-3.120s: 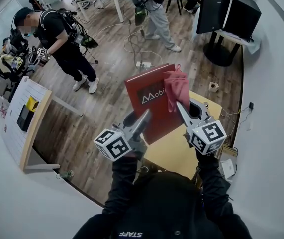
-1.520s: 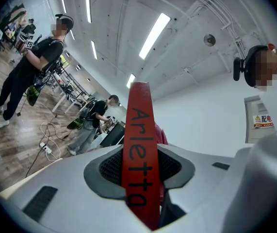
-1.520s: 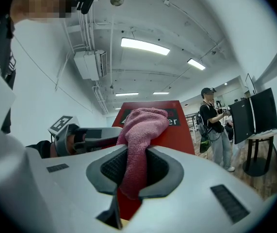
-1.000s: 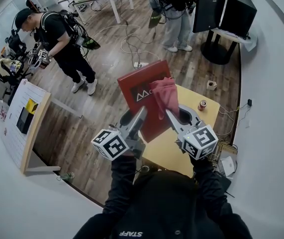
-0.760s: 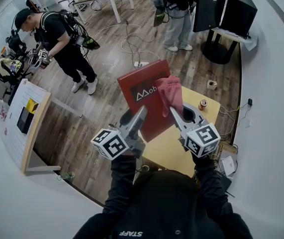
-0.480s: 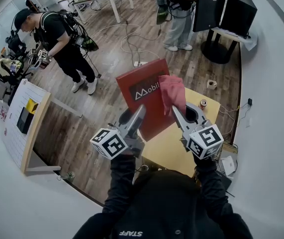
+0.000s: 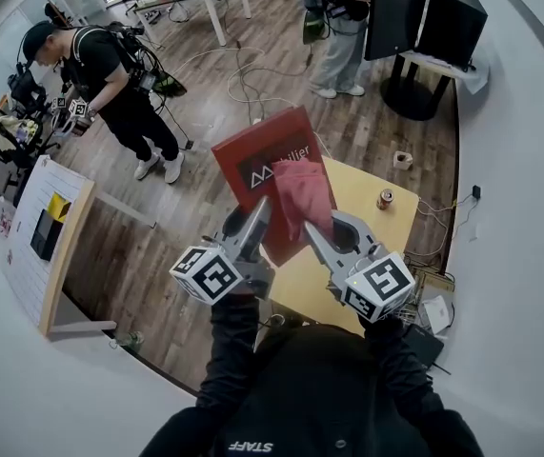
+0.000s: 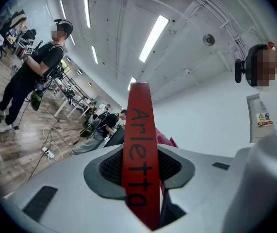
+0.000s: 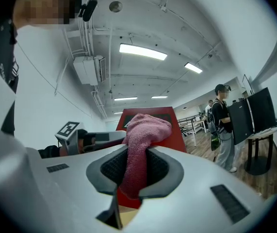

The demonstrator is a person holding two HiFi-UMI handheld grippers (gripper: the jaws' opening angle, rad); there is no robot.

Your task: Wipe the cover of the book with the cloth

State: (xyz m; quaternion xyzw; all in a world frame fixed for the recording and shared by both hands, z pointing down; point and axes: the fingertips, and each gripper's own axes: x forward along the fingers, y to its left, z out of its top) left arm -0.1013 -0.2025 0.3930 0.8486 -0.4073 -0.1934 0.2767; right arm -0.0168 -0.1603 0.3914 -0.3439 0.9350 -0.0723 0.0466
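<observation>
book (image 7: 264, 171): red, tilted upright, spine clamped in left gripper (image 7: 256, 221) | cloth (image 7: 298, 198): pink, bunched, clamped in right gripper (image 7: 313, 234), against cover

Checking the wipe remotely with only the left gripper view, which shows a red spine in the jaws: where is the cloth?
Observer: The right gripper is shut on the pink cloth.
Operator: Is it on the cover?
Observer: Yes, the head view shows it lying against the front cover of the red book, below its white lettering.
Operator: Is the book lying on a table?
Observer: No, the left gripper holds it up over the yellow table.
</observation>
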